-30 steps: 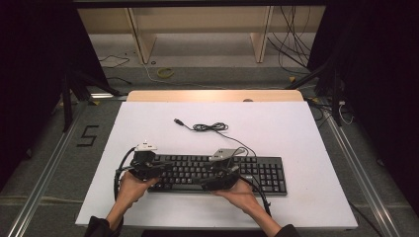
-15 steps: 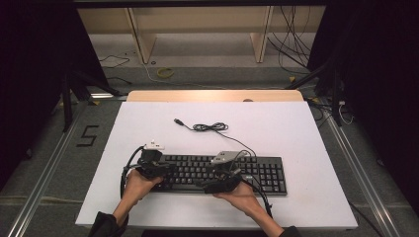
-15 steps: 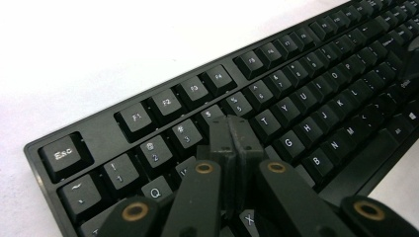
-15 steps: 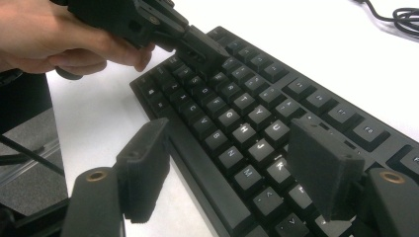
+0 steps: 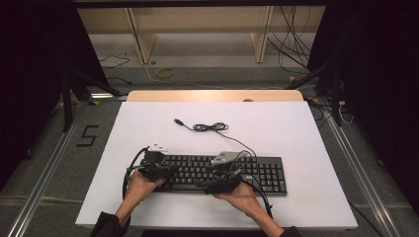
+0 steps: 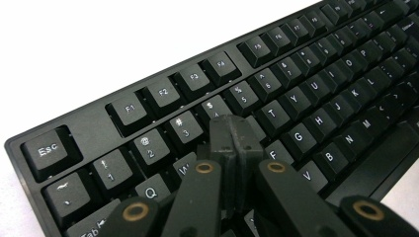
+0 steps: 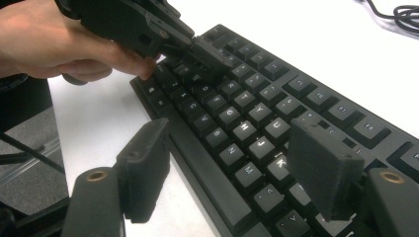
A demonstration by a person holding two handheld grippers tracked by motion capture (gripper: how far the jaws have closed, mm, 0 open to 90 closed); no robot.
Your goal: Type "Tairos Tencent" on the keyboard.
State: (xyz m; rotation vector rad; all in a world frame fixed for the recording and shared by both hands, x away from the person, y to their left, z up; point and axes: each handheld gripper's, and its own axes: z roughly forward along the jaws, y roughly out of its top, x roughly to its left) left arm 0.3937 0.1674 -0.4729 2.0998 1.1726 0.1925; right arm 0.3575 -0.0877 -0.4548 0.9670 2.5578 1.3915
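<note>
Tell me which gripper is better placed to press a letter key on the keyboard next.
Left. The left gripper has its jaws shut into one tip, right over the left-hand letter keys of the keyboard. The right gripper hangs open, straddling several keys, likely too wide for one key.

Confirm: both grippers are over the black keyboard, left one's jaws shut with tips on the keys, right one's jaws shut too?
Not quite. The right gripper has its jaws wide apart, straddling the keys with nothing between them, as the right gripper view shows. The rest holds: the left gripper has its jaws shut, tips down on the black keyboard near the E and D keys.
</note>
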